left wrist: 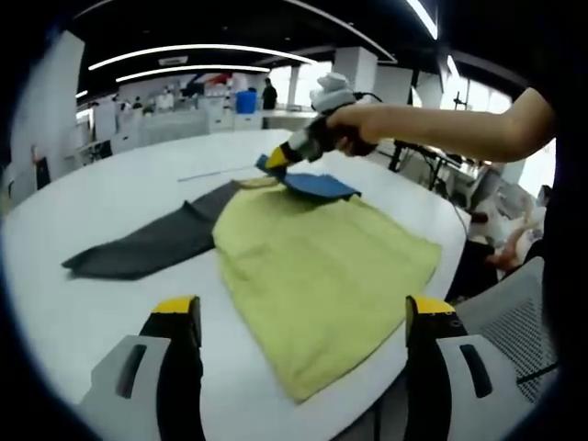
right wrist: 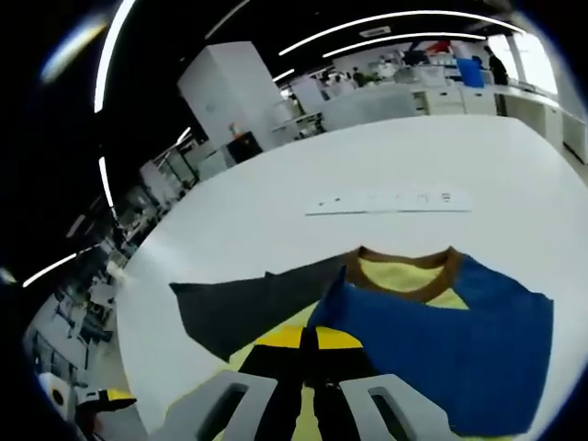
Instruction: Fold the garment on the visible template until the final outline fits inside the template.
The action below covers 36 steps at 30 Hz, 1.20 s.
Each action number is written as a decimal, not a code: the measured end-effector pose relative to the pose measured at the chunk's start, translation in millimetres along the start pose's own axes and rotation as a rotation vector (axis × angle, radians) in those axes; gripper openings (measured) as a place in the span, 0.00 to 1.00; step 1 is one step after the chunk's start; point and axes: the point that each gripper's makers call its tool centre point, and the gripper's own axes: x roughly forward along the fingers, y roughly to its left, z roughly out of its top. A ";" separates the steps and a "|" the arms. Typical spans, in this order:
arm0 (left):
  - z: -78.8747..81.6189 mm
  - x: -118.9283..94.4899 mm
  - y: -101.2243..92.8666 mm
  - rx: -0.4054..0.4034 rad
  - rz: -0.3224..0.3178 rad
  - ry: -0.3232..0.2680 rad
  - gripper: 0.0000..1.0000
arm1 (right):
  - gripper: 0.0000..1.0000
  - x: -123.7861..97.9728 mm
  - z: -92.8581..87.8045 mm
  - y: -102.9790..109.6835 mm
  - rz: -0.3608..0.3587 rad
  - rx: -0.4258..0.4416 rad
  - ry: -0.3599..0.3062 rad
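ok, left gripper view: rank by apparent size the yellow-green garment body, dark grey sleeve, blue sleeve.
1. Yellow-green garment body, clearly largest.
2. Dark grey sleeve, spread flat on the white table.
3. Blue sleeve, pinched by the right gripper; it is farther from the camera and bunched, so it may look undersized.

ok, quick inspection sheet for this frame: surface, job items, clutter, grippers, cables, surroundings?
Surface: white round table.
Job's things: yellow garment with blue sleeves and brown collar, lying partly over a dark grey sheet; blue sleeve lifted.
Clutter: thin white strip further along the table.
Grippers: left gripper open, above the hem; right gripper shut on the sleeve.
Cables: nothing seen.
Surroundings: office, desks, ceiling lights, mesh chair.
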 end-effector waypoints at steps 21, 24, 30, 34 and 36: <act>-5.8 -3.0 1.3 -0.060 -0.001 -0.014 0.91 | 0.00 25.3 -9.5 47.6 0.075 -0.023 0.030; -6.3 -3.5 3.0 -0.064 0.002 -0.014 0.91 | 0.00 31.1 -17.3 51.4 0.077 -0.025 0.046; -12.1 -3.1 4.7 -0.068 0.002 -0.002 0.90 | 0.00 41.1 -30.3 54.3 0.072 -0.022 0.075; -10.9 -3.4 5.4 -0.075 0.002 -0.009 0.91 | 0.00 48.5 -34.4 51.3 0.058 -0.012 0.078; -10.9 -3.4 5.9 -0.076 0.002 -0.009 0.91 | 0.00 51.4 -37.4 55.1 0.067 -0.021 0.081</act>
